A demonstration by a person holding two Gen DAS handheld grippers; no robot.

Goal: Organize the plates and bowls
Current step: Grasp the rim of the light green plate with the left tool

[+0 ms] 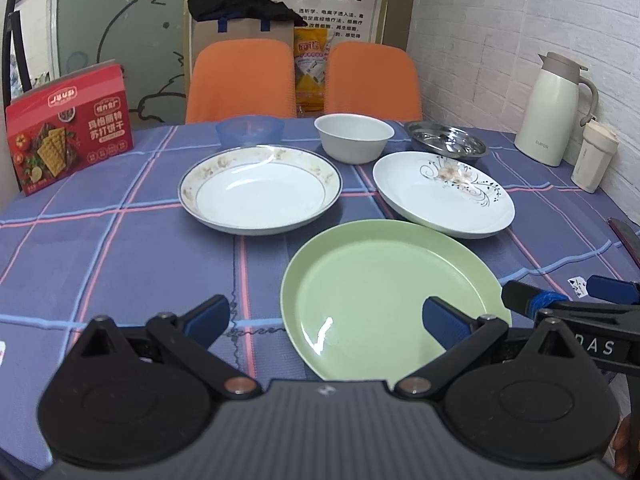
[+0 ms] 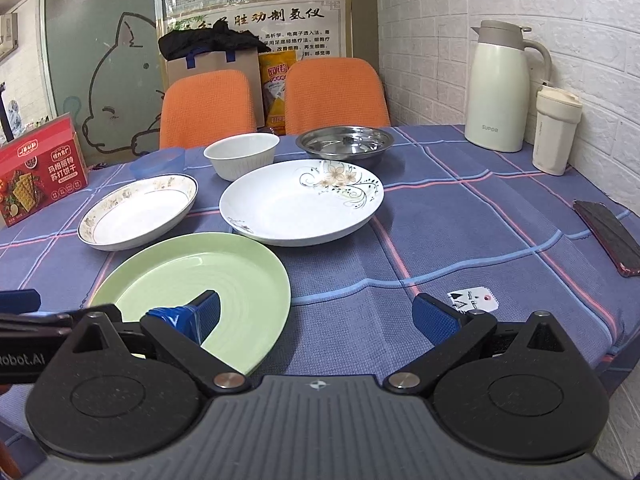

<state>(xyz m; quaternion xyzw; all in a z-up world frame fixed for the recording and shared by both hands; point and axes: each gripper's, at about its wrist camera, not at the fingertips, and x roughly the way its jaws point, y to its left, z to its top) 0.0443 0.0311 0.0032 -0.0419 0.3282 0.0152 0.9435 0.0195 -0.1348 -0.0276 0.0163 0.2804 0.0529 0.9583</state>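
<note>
On checked cloth, nothing stacked yet: green plate nearest, two white plates behind, bowls farthest. Both grippers spread wide, empty, hovering near green plate. All sorting left.
</note>
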